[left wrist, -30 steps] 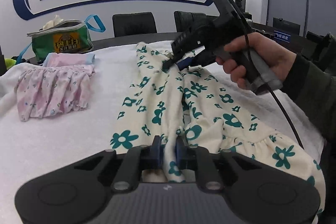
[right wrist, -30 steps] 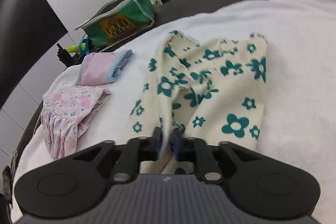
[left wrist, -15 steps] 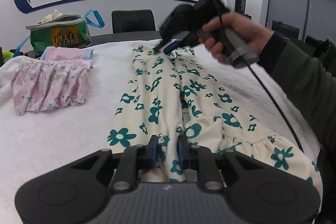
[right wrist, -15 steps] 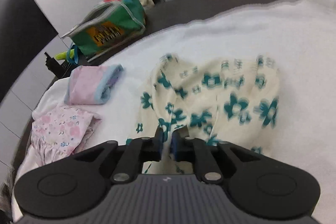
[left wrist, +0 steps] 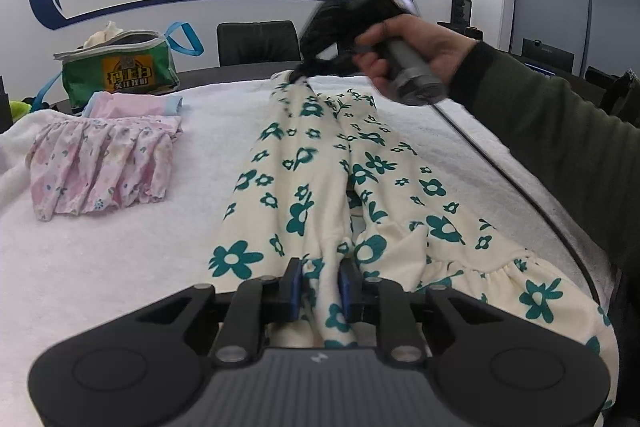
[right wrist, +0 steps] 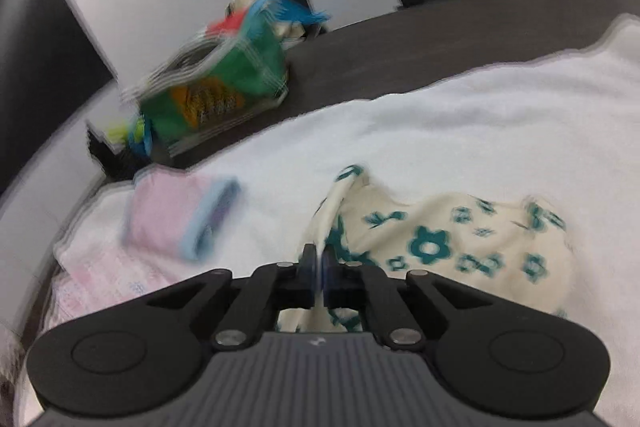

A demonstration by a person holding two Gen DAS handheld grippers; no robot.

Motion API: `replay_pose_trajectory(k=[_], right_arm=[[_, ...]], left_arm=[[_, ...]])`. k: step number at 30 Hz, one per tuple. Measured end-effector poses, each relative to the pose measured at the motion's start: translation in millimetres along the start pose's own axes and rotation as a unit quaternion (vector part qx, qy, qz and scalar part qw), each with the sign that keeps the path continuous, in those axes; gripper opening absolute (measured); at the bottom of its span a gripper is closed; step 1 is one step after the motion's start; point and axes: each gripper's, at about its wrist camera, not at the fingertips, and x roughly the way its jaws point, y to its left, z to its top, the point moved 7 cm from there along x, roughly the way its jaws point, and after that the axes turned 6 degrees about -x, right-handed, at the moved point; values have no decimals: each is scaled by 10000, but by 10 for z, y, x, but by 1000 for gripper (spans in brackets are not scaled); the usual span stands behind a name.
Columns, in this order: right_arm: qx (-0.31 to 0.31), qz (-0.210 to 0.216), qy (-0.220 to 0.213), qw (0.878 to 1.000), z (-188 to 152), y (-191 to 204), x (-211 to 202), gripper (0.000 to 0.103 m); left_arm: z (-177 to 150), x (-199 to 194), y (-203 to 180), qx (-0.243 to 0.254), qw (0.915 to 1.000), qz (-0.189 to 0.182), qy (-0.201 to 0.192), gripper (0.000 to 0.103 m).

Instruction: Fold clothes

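I have the flowered dress stretched lengthways between my two claws, lying on the white towel that covers the worktop. My left claw is clenched on a gathered bunch of cloth at the near end, by the ruffled hem. My right claw, seen from the left camera at the far end, is pinched on the top of the dress; its own camera shows the jaws closed tight on a thin edge of fabric, though that picture is smeared by motion.

As I judge it, the step in hand is pulling the dress straight along a lengthwise fold, with the left half already lapped over toward the middle. To do it well I would keep both grips firm and the tension even, so the fold line runs true from neck to hem. A furrow runs down the middle between the two halves, and I would want it pulled flat before laying the cloth down. I would lower both ends together, not one first, or the slack will bunch near my left claw, where the hem is crumpled.

The pink dress and the folded pink piece lie well apart to the left, with the green bag behind them, so none of them crowds the move.
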Motion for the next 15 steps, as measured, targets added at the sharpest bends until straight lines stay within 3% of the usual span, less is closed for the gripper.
replay_pose_trajectory(k=[5, 9, 11, 13, 15], right_arm=[[574, -180, 16, 9982, -159, -456, -18, 2], [970, 136, -86, 9952, -229, -580, 54, 6], [939, 235, -173, 9952, -200, -549, 32, 16], [507, 73, -219, 9984, -98, -405, -12, 53], [74, -89, -265, 9996, 6, -260, -57, 55]], left_arm=[[2, -11, 0, 2, 10000, 60, -43, 10], [4, -38, -35, 124, 9998, 143, -91, 12], [12, -93, -80, 289, 9993, 212, -136, 13], [53, -223, -129, 310, 9993, 38, -198, 14], [122, -391, -166, 234, 9989, -300, -283, 18]])
